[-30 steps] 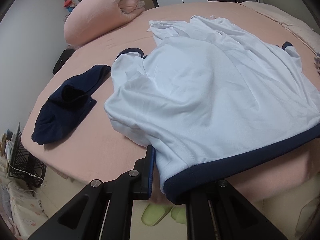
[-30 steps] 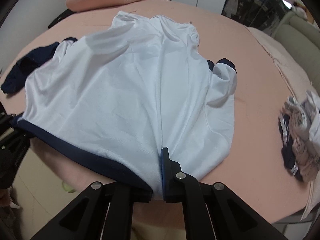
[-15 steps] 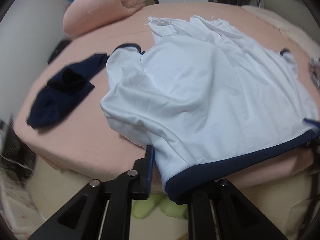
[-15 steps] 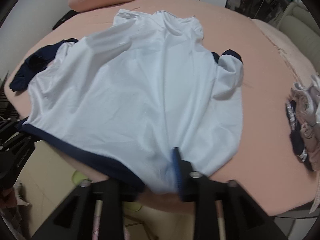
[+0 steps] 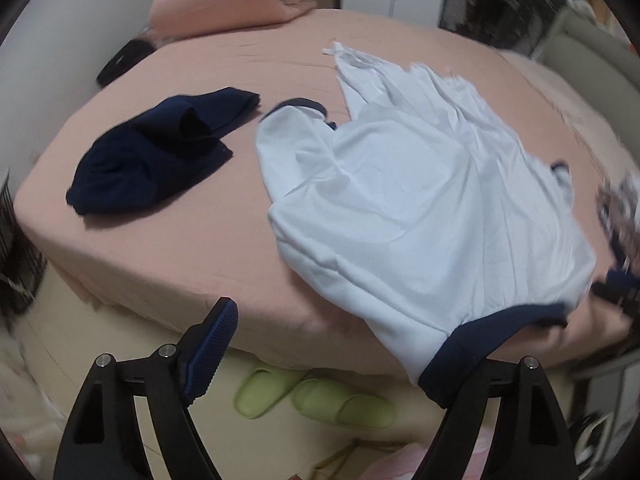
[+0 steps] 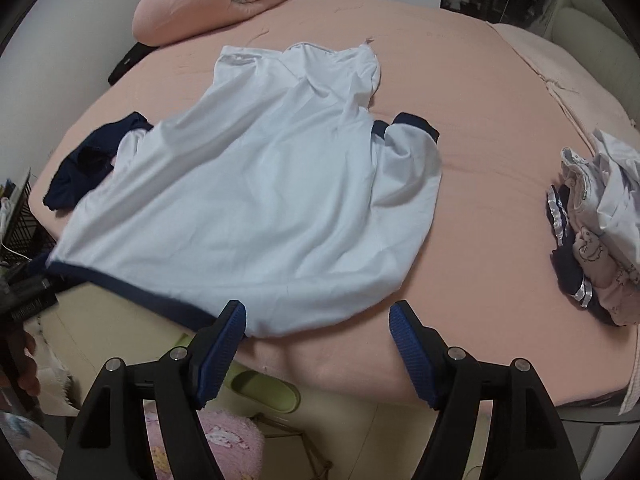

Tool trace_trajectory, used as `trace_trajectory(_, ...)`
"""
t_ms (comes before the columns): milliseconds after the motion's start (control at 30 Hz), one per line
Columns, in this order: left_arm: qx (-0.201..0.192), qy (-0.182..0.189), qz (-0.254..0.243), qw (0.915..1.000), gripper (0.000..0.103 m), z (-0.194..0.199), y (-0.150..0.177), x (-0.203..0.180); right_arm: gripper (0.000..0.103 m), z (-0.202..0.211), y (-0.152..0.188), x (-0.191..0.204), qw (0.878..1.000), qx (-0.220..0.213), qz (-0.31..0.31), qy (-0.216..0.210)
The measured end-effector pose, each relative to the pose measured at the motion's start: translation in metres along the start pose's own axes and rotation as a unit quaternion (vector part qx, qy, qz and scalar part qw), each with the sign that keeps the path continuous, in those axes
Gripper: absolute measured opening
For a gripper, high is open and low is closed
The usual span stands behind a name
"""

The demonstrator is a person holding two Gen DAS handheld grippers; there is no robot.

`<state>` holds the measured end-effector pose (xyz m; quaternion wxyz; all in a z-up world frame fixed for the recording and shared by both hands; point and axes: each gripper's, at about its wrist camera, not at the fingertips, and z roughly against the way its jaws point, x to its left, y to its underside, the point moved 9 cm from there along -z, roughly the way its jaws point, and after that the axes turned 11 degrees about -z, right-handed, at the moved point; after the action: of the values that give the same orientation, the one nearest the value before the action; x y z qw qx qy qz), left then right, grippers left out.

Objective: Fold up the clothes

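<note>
A white shirt (image 6: 272,200) with a navy hem and navy cuffs lies spread on the pink bed (image 6: 480,128), collar at the far end. Its hem hangs a little over the near bed edge. My right gripper (image 6: 316,332) is open, just off the bed edge, with the hem's right corner between its blue pads (image 6: 224,340) but apart from them. My left gripper (image 5: 336,352) is open too. The shirt's (image 5: 420,208) navy hem corner (image 5: 452,360) drapes in front of its right finger, which is hidden.
A dark navy garment (image 5: 156,152) lies crumpled left of the shirt. A pile of small clothes (image 6: 592,232) sits at the bed's right edge. A rolled pink quilt (image 6: 200,4) lies at the far left. Green slippers (image 5: 312,396) stand on the floor below; a black wire basket (image 6: 20,216) stands at the left.
Both grippers were shut on the shirt's hem corners; both have opened, let go and drawn back from the bed edge. The shirt has settled flat on the bed.
</note>
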<state>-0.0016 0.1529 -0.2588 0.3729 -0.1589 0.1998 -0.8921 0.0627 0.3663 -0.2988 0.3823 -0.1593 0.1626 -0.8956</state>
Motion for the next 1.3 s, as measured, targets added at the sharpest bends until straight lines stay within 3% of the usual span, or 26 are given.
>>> trace_trajectory(133,0.031,-0.010,-0.021,0.9993,0.082,-0.018,0.007,-0.012,0.074,-0.009,-0.001,-0.002,1.000,-0.007,0.006,0.000)
trace_trajectory(233,0.026,0.005,-0.019,0.9995,0.082,-0.017,0.005,-0.017,0.074,-0.026,-0.004,0.003,1.000,-0.011,0.019,0.008)
trace_trajectory(333,0.005,0.061,-0.024,0.9978,0.085,-0.009,-0.003,-0.024,0.074,-0.057,0.002,-0.003,0.998,0.026,0.028,0.053)
trace_trajectory(433,0.008,0.113,-0.036,0.9929,0.088,-0.010,-0.004,-0.033,0.074,-0.063,0.001,-0.001,0.996,0.024,0.046,0.066)
trace_trajectory(600,0.043,0.227,-0.024,0.9727,0.088,-0.009,0.000,-0.045,0.075,-0.065,-0.001,-0.003,0.997,0.024,0.045,0.058)
trace_trajectory(667,0.043,0.249,-0.010,0.9675,0.088,-0.003,-0.001,-0.040,0.075,-0.065,-0.001,-0.005,0.997,0.032,0.040,0.050)
trace_trajectory(767,0.030,0.225,0.009,0.9738,0.088,0.003,-0.009,-0.018,0.075,-0.065,-0.002,-0.004,0.997,0.039,0.048,0.046)
trace_trajectory(900,0.002,0.165,0.029,0.9858,0.088,-0.001,-0.024,0.015,0.075,-0.056,-0.010,-0.009,0.999,0.036,0.023,0.027)
trace_trajectory(1067,-0.023,0.093,0.037,0.9947,0.088,-0.013,-0.047,0.049,0.075,-0.050,-0.033,-0.026,0.999,0.021,0.000,0.026)
trace_trajectory(1200,-0.021,0.078,0.027,0.9964,0.088,-0.033,-0.065,0.052,0.075,-0.045,-0.051,-0.042,0.999,0.009,-0.016,0.028)
trace_trajectory(1300,-0.012,0.093,0.024,0.9953,0.088,-0.043,-0.076,0.045,0.075,-0.044,-0.066,-0.052,0.999,0.003,-0.024,0.028)
